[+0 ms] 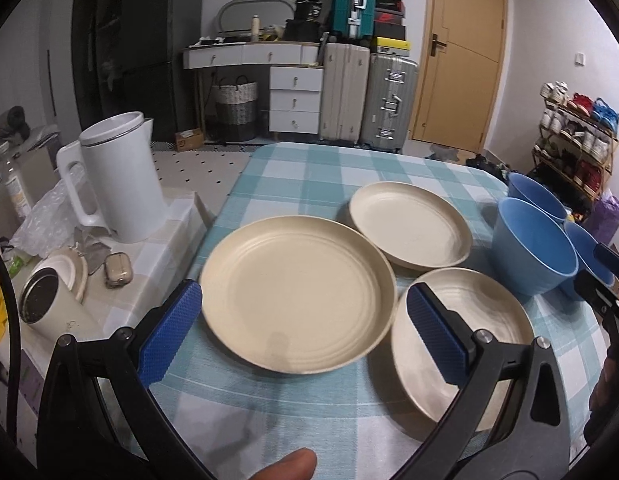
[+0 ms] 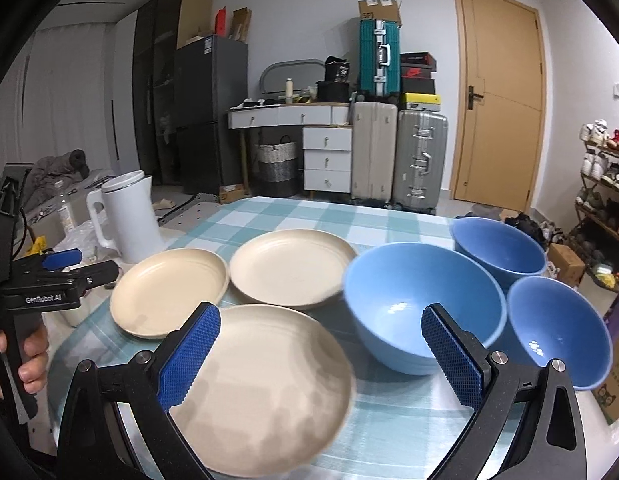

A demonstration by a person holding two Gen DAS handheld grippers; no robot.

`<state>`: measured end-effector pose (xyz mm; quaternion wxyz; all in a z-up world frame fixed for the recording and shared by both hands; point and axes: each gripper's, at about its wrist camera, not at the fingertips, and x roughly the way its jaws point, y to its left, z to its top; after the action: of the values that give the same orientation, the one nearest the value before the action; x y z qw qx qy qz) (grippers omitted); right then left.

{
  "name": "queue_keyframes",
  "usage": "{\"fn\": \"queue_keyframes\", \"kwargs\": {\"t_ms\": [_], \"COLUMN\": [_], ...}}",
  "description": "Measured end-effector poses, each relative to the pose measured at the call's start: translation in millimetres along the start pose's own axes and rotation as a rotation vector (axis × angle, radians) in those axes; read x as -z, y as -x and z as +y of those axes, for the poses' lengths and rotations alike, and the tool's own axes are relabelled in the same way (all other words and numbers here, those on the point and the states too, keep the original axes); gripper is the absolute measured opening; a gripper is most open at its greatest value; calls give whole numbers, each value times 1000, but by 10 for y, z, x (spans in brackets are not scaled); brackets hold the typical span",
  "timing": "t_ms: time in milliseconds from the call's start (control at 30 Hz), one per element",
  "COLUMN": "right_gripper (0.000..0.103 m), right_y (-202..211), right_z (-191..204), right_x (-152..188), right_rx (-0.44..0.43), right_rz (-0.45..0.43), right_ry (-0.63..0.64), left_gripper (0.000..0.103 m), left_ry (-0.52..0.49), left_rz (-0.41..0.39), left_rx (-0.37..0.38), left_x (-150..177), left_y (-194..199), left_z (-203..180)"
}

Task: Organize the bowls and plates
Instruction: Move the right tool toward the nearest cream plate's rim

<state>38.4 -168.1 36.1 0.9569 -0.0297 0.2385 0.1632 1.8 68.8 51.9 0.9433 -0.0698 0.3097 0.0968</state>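
The left gripper and the right gripper are both held level, jaws spread wide, nothing clamped between them.

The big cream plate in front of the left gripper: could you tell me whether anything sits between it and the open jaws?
Nothing visible does. The big round cream plate lies directly ahead of the left gripper, with only bare checked tablecloth between them.

Left gripper, jaws wide apart, hovers over the seemingly untouched big cream plate.
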Motion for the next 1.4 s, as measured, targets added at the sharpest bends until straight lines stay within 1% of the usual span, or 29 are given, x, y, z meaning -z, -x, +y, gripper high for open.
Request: {"fn": "queue_keyframes", "kwargs": {"t_ms": [200, 400, 600, 733, 867, 967, 1100, 1333, 1400], "right_gripper": [103, 103, 103, 103, 103, 103, 103, 102, 97], "right_y": [-232, -499, -736, -897, -1069, -1191, -1360, -1599, -1665], "right_z": [173, 275, 396, 471, 588, 694, 826, 1017, 1042], "right_x": [-128, -208, -251, -255, -230, -200, -177, -207, -217], "right_rx": [-50, -88, -114, -138, -161, -174, -189, -215, -228], "right_rz": [54, 100, 156, 190, 226, 248, 281, 317, 325], "right_ry": [-7, -25, -20, -22, -27, -14, 3, 33, 37], "left_gripper": [102, 102, 102, 102, 102, 102, 102, 102, 102], "left_ry": [59, 108, 118, 127, 148, 164, 199, 215, 223], "left_rz": [18, 72, 124, 172, 195, 213, 236, 247, 255], "left_rx": [-21, -47, -63, -65, -73, -89, -73, -72, -76], "left_x": [-82, -123, -101, -35, 48, 99, 159, 206, 214], "left_y": [-78, -361, -680, -879, -1018, -1085, -1149, -1227, -1238], "left_z": [223, 392, 519, 639, 798, 916, 1062, 1125, 1141]}}
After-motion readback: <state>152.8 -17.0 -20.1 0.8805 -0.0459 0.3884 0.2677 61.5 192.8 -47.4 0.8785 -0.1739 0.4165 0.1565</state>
